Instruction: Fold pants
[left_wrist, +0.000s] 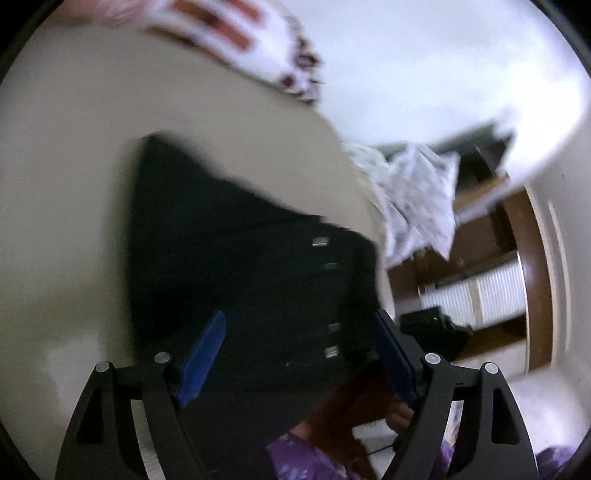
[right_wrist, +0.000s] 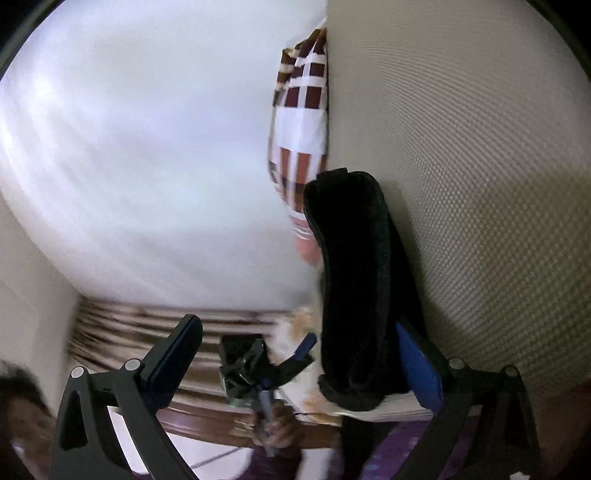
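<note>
stage: late, final tidy left | black pants (left_wrist: 236, 266) folded into a compact stack on beige bed (left_wrist: 66, 184) | left hand-held gripper (left_wrist: 295, 354) fingers apart over stack, gripping nothing | right hand-held gripper (right_wrist: 295, 354) fingers apart beside fold edge, gripping nothing

the left wrist view looks forward and downward along its own claw (left_wrist: 295, 354), close over the dark pants (left_wrist: 236, 258) lying on the beige bed (left_wrist: 74, 184). the horizon is tilted, with a white wall and brown furniture off to the right. the right wrist view is rolled on its side and looks about level, so the bed (right_wrist: 480, 166) stands like a wall on its right, with the pants (right_wrist: 354, 280) very near the lens. both views share the pants, the bed, the checked cloth (left_wrist: 240, 40) (right_wrist: 303, 110) and the white wall.
</note>
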